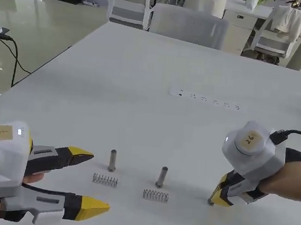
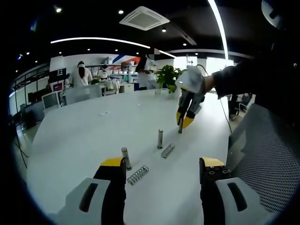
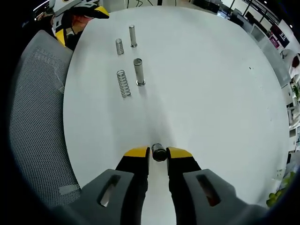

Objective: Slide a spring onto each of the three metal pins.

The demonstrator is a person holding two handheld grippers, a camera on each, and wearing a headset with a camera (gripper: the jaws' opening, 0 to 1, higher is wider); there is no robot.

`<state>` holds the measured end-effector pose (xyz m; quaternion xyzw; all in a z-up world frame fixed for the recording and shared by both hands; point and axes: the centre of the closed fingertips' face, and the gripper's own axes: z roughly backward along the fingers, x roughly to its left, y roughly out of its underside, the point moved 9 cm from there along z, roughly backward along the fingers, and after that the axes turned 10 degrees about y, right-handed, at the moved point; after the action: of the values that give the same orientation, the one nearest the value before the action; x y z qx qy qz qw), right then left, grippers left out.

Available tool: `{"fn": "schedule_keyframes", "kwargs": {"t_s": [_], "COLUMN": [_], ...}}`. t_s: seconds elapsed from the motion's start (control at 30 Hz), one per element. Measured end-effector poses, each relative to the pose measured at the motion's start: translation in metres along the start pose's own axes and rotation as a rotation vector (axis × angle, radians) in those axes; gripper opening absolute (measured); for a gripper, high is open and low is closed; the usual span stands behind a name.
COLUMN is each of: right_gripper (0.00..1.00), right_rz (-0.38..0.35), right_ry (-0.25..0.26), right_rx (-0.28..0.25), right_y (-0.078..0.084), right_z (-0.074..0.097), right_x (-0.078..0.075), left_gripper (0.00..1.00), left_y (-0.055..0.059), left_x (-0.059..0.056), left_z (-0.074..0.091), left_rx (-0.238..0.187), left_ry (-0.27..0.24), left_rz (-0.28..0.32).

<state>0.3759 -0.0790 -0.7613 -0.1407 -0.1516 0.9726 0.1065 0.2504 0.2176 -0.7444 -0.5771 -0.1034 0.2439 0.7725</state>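
Two metal pins stand upright on the white table point(image 1: 143, 80): a left pin point(image 1: 112, 160) and a middle pin point(image 1: 161, 176). In front of each lies a loose spring point(image 1: 105, 179) point(image 1: 155, 195). My left gripper point(image 1: 93, 181) is open, low at the left, its yellow tips pointing at the left pin point(image 2: 125, 158) and its spring point(image 2: 138, 174). My right gripper point(image 1: 214, 201) points down at the table on the right, shut on the third pin point(image 3: 159, 152), which shows between its tips. Whether a spring sits on that pin I cannot tell.
A flush power strip point(image 1: 207, 100) lies farther back on the table. Chairs point(image 1: 187, 23) stand along the far edge. A grey mesh chair point(image 3: 37, 117) is close to the table's near side. People stand far off in the room point(image 2: 84, 75).
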Motion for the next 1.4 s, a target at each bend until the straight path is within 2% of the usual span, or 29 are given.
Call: {"fn": "schedule_keyframes", "kwargs": {"t_s": [0.37,0.53,0.77,1.17,1.4], "right_gripper": [0.28,0.29,0.29,0.25,0.21], "right_rz": [0.015,0.044,0.082,0.171,0.217], "right_ry": [0.006,0.010,-0.023,-0.081,-0.085], "right_rx": [-0.036,-0.073,-0.105,-0.117,-0.107], "right_y": [-0.005,-0.018,-0.039,-0.063,-0.071], "right_z": [0.007,0.015,0.017,-0.001,-0.017], "right_x": [0.000,0.003,0.013,0.042,0.049], "left_gripper": [0.61,0.61,0.61,0.60,0.59], "left_y": [0.000,0.000,-0.001,0.002,0.002], "left_x": [0.000,0.000,-0.001,-0.003,-0.004], "left_z": [-0.001,-0.002,-0.002,-0.004,-0.007], "left_rx": [0.004,0.007,0.008,0.018,0.025], "left_ry": [0.003,0.006,0.005,0.016,0.030], "left_rz": [-0.002,-0.005,-0.007,-0.006,-0.008]}}
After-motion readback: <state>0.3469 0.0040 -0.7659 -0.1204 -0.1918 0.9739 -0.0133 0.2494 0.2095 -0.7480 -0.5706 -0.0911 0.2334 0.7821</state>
